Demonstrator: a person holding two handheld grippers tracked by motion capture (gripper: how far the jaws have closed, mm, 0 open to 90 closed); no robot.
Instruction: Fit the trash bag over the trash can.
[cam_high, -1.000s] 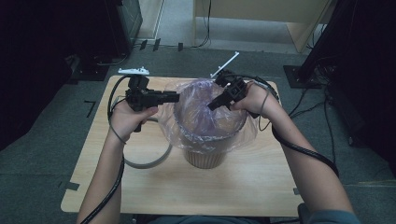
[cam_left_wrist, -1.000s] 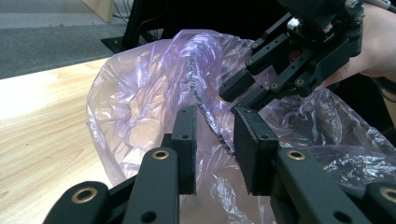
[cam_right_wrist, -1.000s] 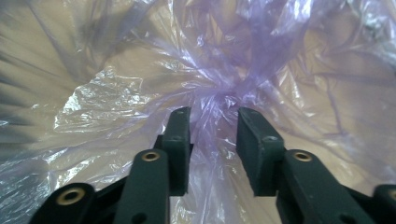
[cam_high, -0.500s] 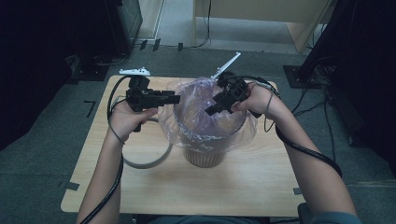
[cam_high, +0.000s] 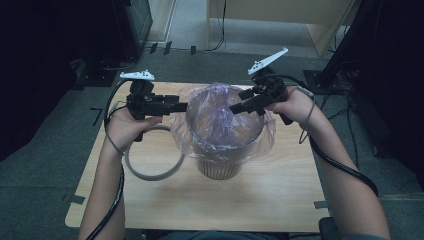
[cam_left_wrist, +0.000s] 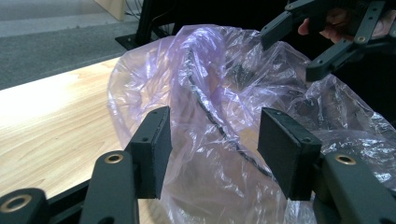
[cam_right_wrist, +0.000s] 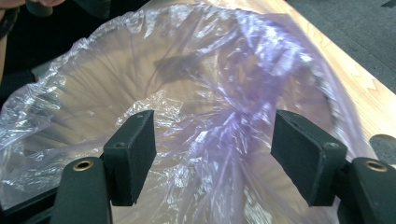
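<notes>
— Purple plastic, thin and see-through: that's the bag (cam_high: 220, 120) lining the bin (cam_high: 218, 167) in the middle of the wooden table (cam_high: 260, 200). Its edge is folded out over the bin's rim and hangs in crumpled folds down the outside.

— Anything inside it?

— Nothing I can make out. Through the film you see the bin's ribbed inner wall, and loose plastic bunches up toward the far side of the opening. From the left gripper view a dark rim line (cam_left_wrist: 219, 126) shows through the bag.

— Where are the grippers?

— The left gripper (cam_high: 181, 106) is held level at the bin's left rim, pointing right, its tips just at the bag's edge. Its jaws have just been opening and now stand spread, with bag film lying in front of them; the pads are not pressing on it.

— And the other?

— The right gripper (cam_high: 239, 107) is at the far right of the rim, angled down over the opening. Its jaws have also just been opening and stand apart, clear of the plastic as far as I can see.

— What else is on the table?

— A grey ring (cam_high: 152, 172) lies flat to the left of the bin, near the person's left forearm.
</notes>
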